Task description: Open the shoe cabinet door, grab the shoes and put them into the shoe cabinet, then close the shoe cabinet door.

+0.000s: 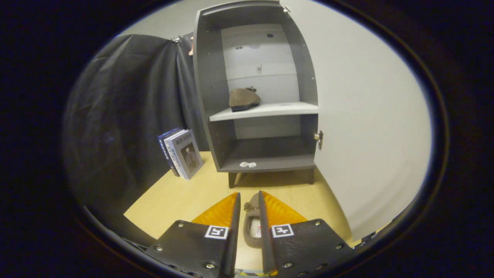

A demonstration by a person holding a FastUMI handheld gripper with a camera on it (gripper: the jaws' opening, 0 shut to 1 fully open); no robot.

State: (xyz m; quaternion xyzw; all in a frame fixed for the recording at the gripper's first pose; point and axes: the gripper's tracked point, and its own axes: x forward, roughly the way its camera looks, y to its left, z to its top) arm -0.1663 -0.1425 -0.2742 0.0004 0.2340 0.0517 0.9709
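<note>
tool (249,206) grips a brown slipper (252,226); its twin (244,99) sits on the open cabinet's shelf (278,110).

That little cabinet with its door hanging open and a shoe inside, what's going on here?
A person is working a hand-held gripper to put shoes away. The shoe cabinet stands on a wooden floor with its white door swung wide open. One brown shoe already sits on the middle shelf. The second brown shoe is between the gripper's two fingers, which look closed on its sides. A few books lean beside the cabinet.
</note>
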